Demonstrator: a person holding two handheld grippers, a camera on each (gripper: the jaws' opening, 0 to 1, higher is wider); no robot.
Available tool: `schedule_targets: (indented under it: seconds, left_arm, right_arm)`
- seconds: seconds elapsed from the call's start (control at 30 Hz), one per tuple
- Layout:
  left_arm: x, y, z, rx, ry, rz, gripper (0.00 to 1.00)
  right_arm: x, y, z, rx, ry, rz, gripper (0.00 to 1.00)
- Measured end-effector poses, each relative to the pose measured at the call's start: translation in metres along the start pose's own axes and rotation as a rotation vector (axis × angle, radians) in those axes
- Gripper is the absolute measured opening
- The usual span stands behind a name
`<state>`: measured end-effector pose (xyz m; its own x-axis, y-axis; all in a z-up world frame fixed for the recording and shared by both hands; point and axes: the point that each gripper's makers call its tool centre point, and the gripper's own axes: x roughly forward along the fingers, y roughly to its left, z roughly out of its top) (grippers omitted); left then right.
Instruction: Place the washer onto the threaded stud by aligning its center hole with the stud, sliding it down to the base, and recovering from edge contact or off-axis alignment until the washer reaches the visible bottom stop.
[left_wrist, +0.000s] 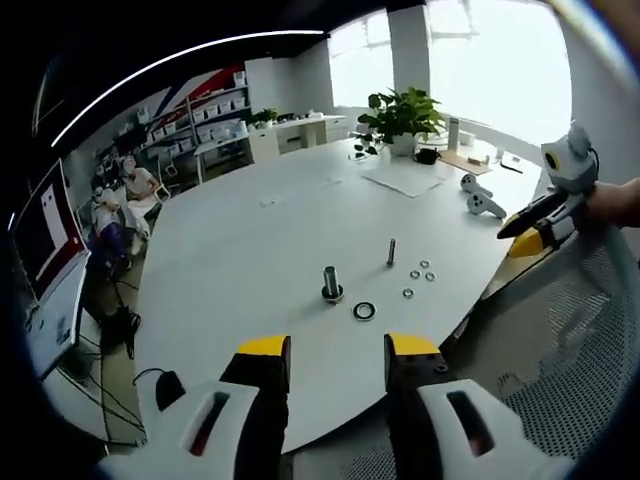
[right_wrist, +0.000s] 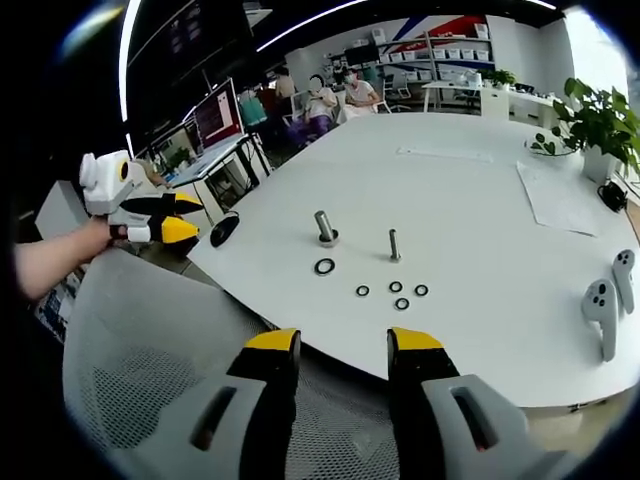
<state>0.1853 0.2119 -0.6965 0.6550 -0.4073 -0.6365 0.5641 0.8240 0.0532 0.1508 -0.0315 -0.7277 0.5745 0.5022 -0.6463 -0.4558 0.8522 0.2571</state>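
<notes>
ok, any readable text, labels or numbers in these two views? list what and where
None readable.
Monitor: red and white screen, any text too blurred.
Shelf bins: labels too small.
Wall graphic: red and blue stripes, no letters legible.
Paper sheet: looks blank.
Studs, washers, both grippers: no markings visible.

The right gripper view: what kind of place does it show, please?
Probably an open office or lab. A large white oval table stands in the middle, people sit at desks with a computer monitor behind it, and wall shelves hold white storage boxes.
</notes>
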Motion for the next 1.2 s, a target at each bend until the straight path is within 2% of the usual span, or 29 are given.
schedule_targets:
  seconds: [0.07, 0.23, 0.4, 0.47, 0.67, 0.8, 0.97, 1.2]
  left_arm:
    - [0.001, -0.002, -0.001, 0.011, 0.008, -0.004, 0.36]
    - [0.006, -0.007, -0.009, 0.044, 0.07, -0.017, 0.36]
    - [0.014, -0.006, -0.005, 0.039, 0.098, -0.02, 0.37]
    - [0.019, -0.011, 0.002, 0.037, 0.089, -0.03, 0.37]
    - [0.045, -0.027, 0.008, 0.038, 0.111, -0.064, 0.37]
    - [0.06, -0.036, 0.012, -0.005, 0.119, -0.094, 0.37]
    - [0.082, -0.046, 0.01, -0.06, 0.151, -0.124, 0.36]
    - [0.112, -0.056, 0.001, -0.088, 0.21, -0.131, 0.36]
  right_arm:
    - [0.0, -0.001, 0.001, 0.006, -0.007, -0.002, 0.37]
    - [-0.001, -0.002, 0.001, 0.007, -0.005, -0.008, 0.37]
    - [0.0, -0.002, 0.002, 0.012, -0.008, -0.004, 0.37]
    - [0.0, -0.002, 0.001, 0.009, -0.005, -0.005, 0.37]
    - [-0.001, -0.002, 0.002, 0.015, -0.01, -0.005, 0.37]
    - [-0.001, -0.004, 0.003, 0.02, -0.018, -0.009, 0.37]
    - [-0.002, -0.005, 0.003, 0.026, -0.021, -0.016, 0.37]
    - [-0.002, -0.007, 0.004, 0.031, -0.025, -0.02, 0.37]
